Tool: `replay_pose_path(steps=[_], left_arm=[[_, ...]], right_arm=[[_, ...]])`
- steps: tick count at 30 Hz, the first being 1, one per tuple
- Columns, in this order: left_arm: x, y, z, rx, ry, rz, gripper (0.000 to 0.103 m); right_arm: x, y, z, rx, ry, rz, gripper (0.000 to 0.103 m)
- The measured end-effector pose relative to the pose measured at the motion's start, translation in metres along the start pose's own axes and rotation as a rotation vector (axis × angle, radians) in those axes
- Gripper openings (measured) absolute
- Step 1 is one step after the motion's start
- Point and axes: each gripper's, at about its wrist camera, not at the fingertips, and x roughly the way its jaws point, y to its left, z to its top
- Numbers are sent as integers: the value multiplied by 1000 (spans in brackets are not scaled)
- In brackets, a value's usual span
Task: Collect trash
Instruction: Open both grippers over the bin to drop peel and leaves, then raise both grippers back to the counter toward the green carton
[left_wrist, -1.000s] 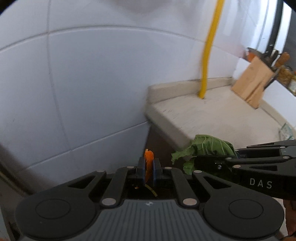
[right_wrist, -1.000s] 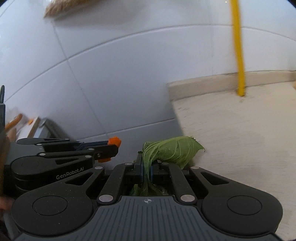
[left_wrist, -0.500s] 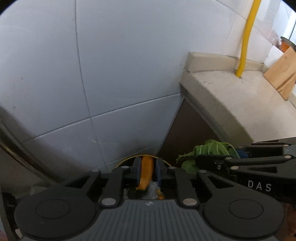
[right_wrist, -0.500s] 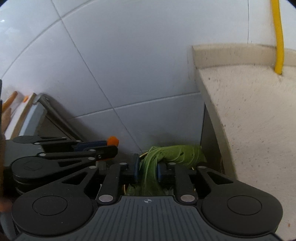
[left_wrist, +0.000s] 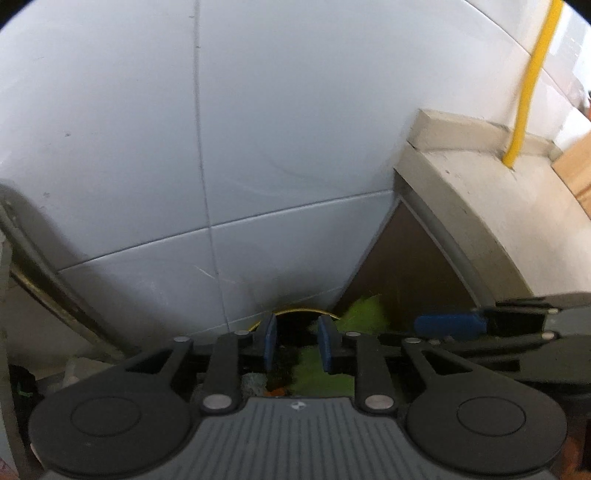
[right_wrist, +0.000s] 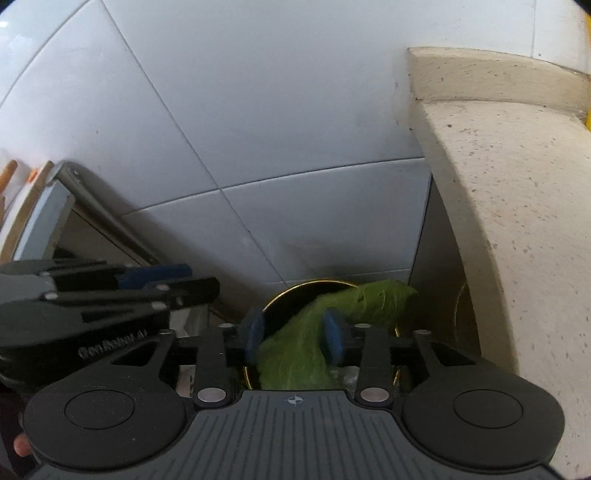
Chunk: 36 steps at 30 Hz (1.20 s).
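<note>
My left gripper (left_wrist: 297, 341) points down over a dark bin with a thin yellow rim (left_wrist: 295, 312). Its jaws are opening and the gap between the blue pads is empty. A small orange scrap (left_wrist: 277, 392) lies below in the bin beside a green leaf (left_wrist: 321, 369). My right gripper (right_wrist: 293, 336) hangs over the same bin rim (right_wrist: 310, 283), jaws opening. The green leaf (right_wrist: 295, 350) sits loosely between its pads, its tip (right_wrist: 384, 299) draping to the right. The two grippers are side by side: the left gripper (right_wrist: 155, 277) shows left of the right one.
A speckled stone counter (right_wrist: 517, 221) rises close on the right of the bin. A white tiled wall (left_wrist: 258, 147) stands behind. A yellow pipe (left_wrist: 532, 74) and a wooden block (left_wrist: 576, 166) are at the counter's back. A metal frame (right_wrist: 74, 206) leans at left.
Both grippers have sunk from counter height toward the bin beside the counter. Both jaws have spread. The orange scrap has left the left gripper's pads, and the leaf has come loose in the right.
</note>
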Motion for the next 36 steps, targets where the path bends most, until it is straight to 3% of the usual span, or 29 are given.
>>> replay_pose_path(steps=[9,22,31,36], left_arm=[[-3,4,1,-13,-12,-14,19],[-17,-11,-2,47,-44,-125,19],[-35,-50,4,112,-68,-220,19],[-47,-95,11,219,-96,-307,19]], right_arm=[[-4,1,2,9,0,-8,47],[-78,-10,-12,56,-134,-48,47],[-127,-39,-33,155,-241,-111,49],[-159,-68,-48,235,-306,-172,52]])
